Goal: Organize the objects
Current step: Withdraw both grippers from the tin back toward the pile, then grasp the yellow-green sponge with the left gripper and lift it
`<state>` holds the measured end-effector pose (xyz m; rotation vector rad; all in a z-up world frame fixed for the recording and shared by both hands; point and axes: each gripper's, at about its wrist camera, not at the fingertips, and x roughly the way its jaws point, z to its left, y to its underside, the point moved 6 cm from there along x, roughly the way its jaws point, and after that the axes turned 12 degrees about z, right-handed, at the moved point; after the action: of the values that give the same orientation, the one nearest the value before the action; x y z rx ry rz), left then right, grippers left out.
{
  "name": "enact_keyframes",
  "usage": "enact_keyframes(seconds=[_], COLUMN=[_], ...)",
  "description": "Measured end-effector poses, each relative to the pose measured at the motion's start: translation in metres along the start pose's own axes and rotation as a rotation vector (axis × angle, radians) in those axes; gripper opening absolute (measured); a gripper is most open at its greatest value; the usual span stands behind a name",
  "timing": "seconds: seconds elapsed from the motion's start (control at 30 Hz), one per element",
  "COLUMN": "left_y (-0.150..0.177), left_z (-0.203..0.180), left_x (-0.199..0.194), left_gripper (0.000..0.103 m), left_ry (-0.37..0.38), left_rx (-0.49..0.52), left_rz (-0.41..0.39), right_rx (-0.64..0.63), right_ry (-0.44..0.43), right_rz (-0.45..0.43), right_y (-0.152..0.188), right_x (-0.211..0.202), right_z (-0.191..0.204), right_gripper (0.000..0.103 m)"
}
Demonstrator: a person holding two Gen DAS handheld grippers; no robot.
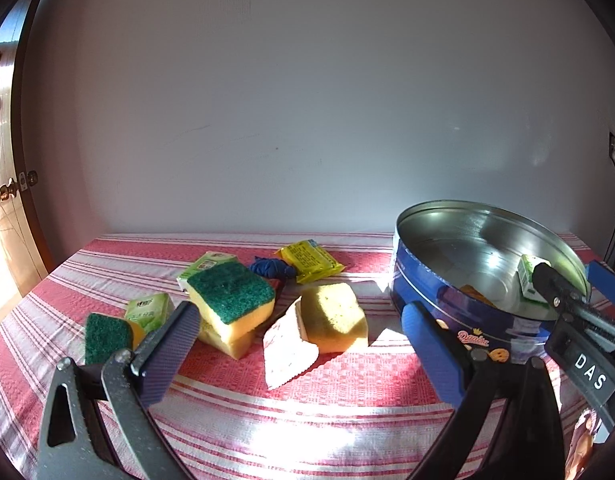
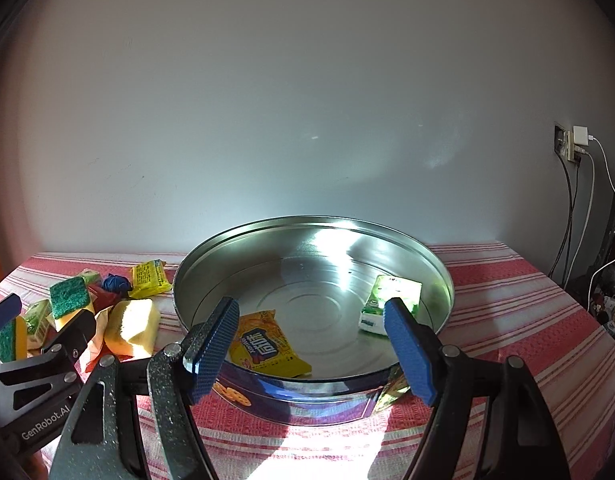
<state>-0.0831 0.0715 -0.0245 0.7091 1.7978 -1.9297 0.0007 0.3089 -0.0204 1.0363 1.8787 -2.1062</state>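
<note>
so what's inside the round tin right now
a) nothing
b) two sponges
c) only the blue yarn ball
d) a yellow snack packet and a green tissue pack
d: the right wrist view shows the yellow snack packet and the green tissue pack lying on the tin floor, while the sponges are outside it on the tablecloth.

Round blue tin (image 2: 307,396) upright, holding yellow snack packet (image 2: 267,344), green tissue pack (image 2: 391,300)

Tissue pack (image 1: 530,280) partly behind right claw (image 1: 563,288)
</note>
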Motion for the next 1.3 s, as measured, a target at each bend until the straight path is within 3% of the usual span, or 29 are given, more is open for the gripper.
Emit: enact_keyframes(seconds=[0.9,1.1,1.3], left_y=[0.017,0.027,0.044], left_z=[0.132,0.164,0.197], left_x=[0.009,0.022,0.041], left_gripper=[0.102,0.102,0.103], left_ry=[-0.118,-0.083,0.016], left_rx=[-0.136,-0.204,-0.340], left_rz=[0.088,0.171,0.286], right_rx=[-0.092,-0.111,-0.124], right_ry=[-0.206,-0.260,-0.297], right_rz=[0.091,0.136,0.172], right_y=[0.018,0.024,0.027], right_x=[-0.002,0.001,0.002], right_z=[0.121,0.139,0.150], right_gripper=[0.077,0.077,0.077])
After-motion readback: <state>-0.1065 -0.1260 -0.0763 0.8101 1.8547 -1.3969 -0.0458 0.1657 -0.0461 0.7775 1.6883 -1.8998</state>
